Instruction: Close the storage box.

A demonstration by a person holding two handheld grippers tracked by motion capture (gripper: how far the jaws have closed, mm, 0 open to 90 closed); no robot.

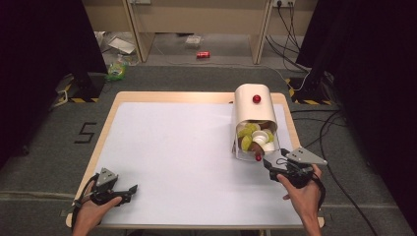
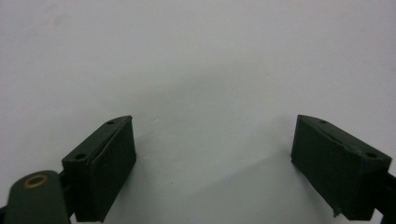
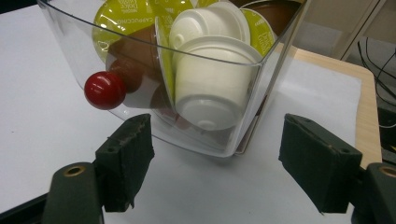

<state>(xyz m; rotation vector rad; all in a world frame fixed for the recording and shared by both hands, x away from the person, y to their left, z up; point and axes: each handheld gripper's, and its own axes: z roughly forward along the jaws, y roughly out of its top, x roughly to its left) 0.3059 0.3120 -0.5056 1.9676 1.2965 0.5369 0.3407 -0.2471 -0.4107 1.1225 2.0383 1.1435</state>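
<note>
A cream dispenser box (image 1: 253,104) with a red knob (image 1: 256,99) stands at the table's right side. Its clear drawer (image 1: 255,147) is pulled out toward me and holds several coffee capsules (image 3: 212,88), white, green-lidded and brown. A red knob (image 3: 104,90) sticks out of the drawer's front wall (image 3: 140,56). My right gripper (image 3: 217,163) is open just in front of that drawer, its jaws wide and nothing between them. My left gripper (image 2: 215,163) is open over bare white table near the front left corner (image 1: 133,189).
The white table top (image 1: 172,157) has a wooden rim (image 1: 105,120). Beyond it the floor carries cables (image 1: 290,29), a red can (image 1: 203,54) and a green packet (image 1: 117,70). Black curtains hang at both sides.
</note>
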